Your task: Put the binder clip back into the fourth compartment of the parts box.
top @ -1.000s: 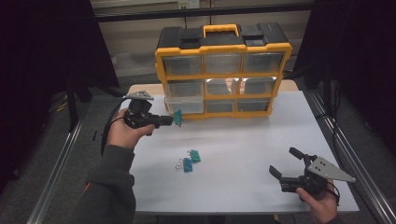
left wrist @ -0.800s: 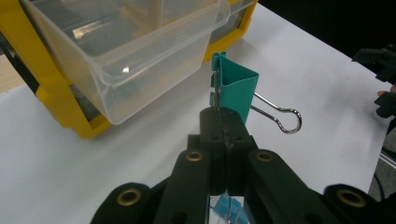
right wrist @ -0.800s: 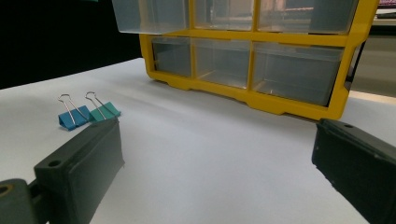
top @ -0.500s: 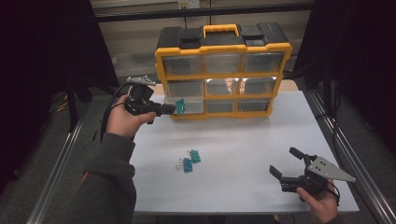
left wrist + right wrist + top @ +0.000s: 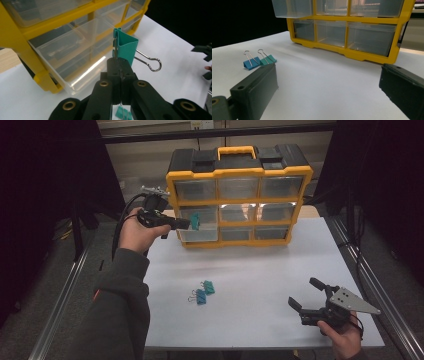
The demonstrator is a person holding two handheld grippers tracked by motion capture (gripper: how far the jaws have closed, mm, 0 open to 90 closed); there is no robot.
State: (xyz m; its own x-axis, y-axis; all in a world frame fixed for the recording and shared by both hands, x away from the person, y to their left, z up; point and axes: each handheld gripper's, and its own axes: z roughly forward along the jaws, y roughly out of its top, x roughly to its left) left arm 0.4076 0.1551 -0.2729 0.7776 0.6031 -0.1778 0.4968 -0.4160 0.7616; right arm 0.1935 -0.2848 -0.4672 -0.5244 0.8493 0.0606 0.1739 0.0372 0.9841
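The left gripper (image 5: 187,224) has lifted its green clip (image 5: 195,221) toward the pulled-out drawer (image 5: 200,234).

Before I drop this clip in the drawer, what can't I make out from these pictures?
- Held clip: left gripper jaws cover the handle they pinch, left gripper view.
- Open drawer: its back lies under the organizer frame.
- Table clips: too small in the high view to tell whether they touch.
- Right gripper: hand hides its body.
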